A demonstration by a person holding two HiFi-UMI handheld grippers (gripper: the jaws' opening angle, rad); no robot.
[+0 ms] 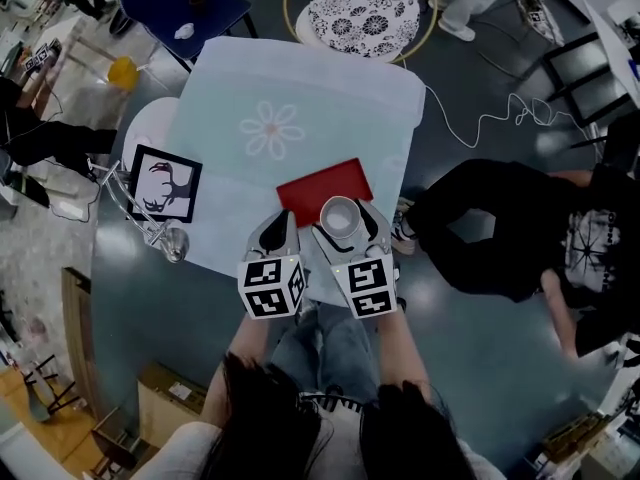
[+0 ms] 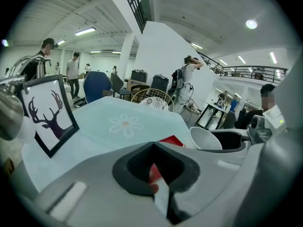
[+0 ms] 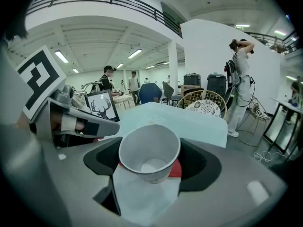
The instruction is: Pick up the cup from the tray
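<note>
A white paper cup [image 1: 340,218] is held just over the near edge of the red tray [image 1: 322,190], and my right gripper [image 1: 345,230] is shut on it. In the right gripper view the cup [image 3: 149,152] sits upright and empty between the two jaws, with a strip of red tray [image 3: 176,168] showing below it. My left gripper [image 1: 280,230] is right beside it on the left, shut and holding nothing. The left gripper view shows the cup [image 2: 206,138] to the right and a corner of the tray [image 2: 171,140] beyond its closed jaws.
A pale blue cloth with a flower print [image 1: 290,118] covers the table. A framed deer picture [image 1: 165,183] and a metal rack with a glass [image 1: 170,238] stand at the left. A patterned wicker chair [image 1: 362,8] is beyond the table. A person in black [image 1: 520,228] sits at the right.
</note>
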